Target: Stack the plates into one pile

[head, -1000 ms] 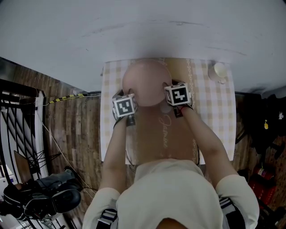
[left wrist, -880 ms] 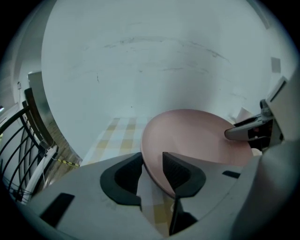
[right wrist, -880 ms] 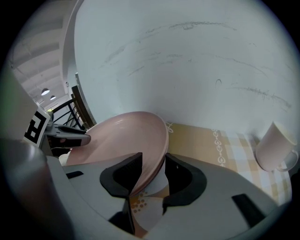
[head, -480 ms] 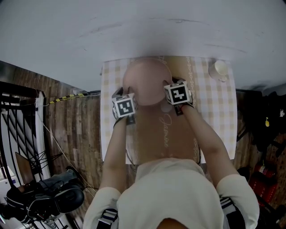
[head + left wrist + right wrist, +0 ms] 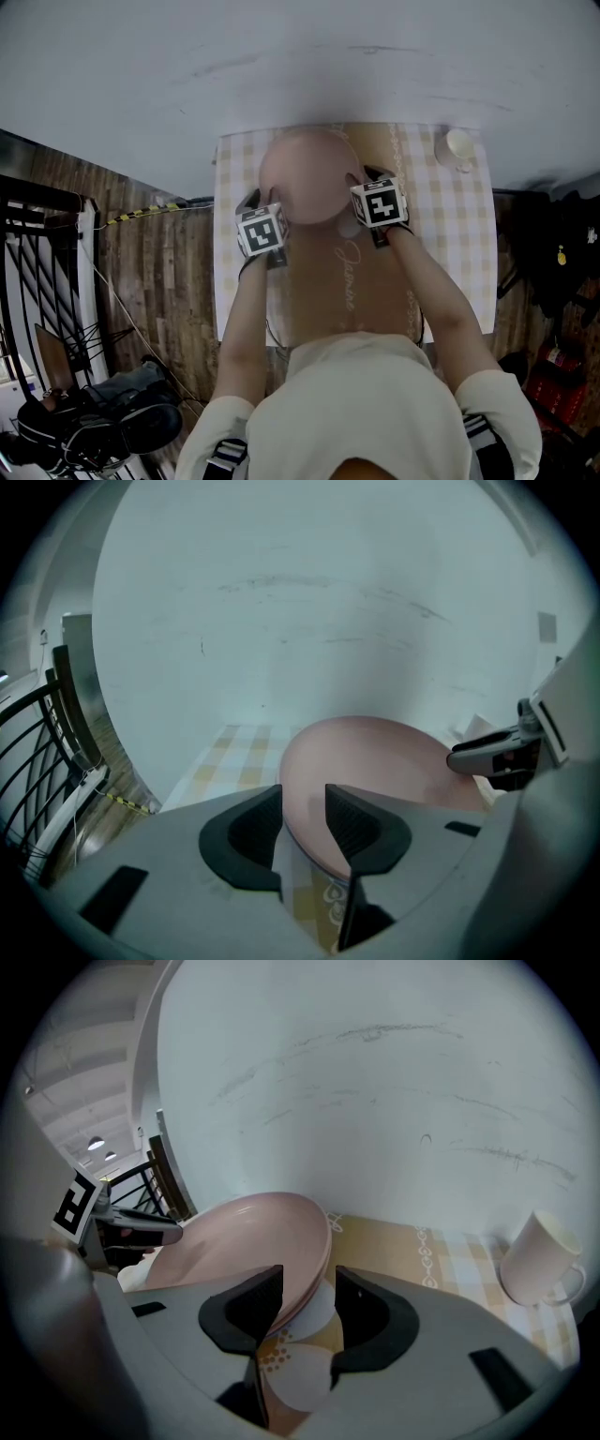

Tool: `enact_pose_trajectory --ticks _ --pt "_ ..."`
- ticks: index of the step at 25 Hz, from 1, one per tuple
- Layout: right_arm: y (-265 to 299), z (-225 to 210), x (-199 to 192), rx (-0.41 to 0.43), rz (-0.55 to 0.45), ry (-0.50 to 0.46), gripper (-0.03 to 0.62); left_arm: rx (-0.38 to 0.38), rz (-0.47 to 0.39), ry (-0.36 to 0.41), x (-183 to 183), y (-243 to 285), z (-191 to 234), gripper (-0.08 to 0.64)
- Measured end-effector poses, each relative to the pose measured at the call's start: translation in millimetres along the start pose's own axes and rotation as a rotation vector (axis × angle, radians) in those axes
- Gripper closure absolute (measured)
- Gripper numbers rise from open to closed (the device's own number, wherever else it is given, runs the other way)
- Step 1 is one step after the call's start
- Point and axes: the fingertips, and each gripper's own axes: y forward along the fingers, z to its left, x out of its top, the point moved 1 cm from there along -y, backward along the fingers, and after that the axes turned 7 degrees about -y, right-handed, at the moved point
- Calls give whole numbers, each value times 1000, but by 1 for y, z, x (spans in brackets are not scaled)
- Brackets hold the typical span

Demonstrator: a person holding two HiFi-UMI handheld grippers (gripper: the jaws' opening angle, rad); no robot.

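Observation:
A large pink plate [image 5: 309, 173] hangs over the far middle of the checked table [image 5: 450, 234], tilted, carried from both sides. My left gripper [image 5: 303, 799] is shut on its left rim [image 5: 375, 761]; in the head view that gripper [image 5: 267, 200] sits at the plate's left edge. The right gripper [image 5: 308, 1283] is shut on the right rim [image 5: 253, 1241], which shows a double edge, perhaps two plates together; it also appears in the head view [image 5: 359, 181]. Under the pink plate lies a white plate with an orange dotted pattern [image 5: 295, 1382].
A white mug [image 5: 459, 148] stands at the table's far right corner, also in the right gripper view [image 5: 541, 1258]. A pale wall runs right behind the table. Black railings [image 5: 37, 281] and dark bags [image 5: 94, 422] are on the wooden floor to the left.

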Motion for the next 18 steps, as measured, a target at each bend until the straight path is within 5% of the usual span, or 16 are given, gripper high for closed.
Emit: enact_pose_trajectory --ticks 10,18 --pt "-34 15 4 26 -95 5 450 -42 -58 -52 -2 -33 -19 463" --pt "-70 34 6 43 -175 -10 537 -119 -92 -60 -9 -67 -49 493"
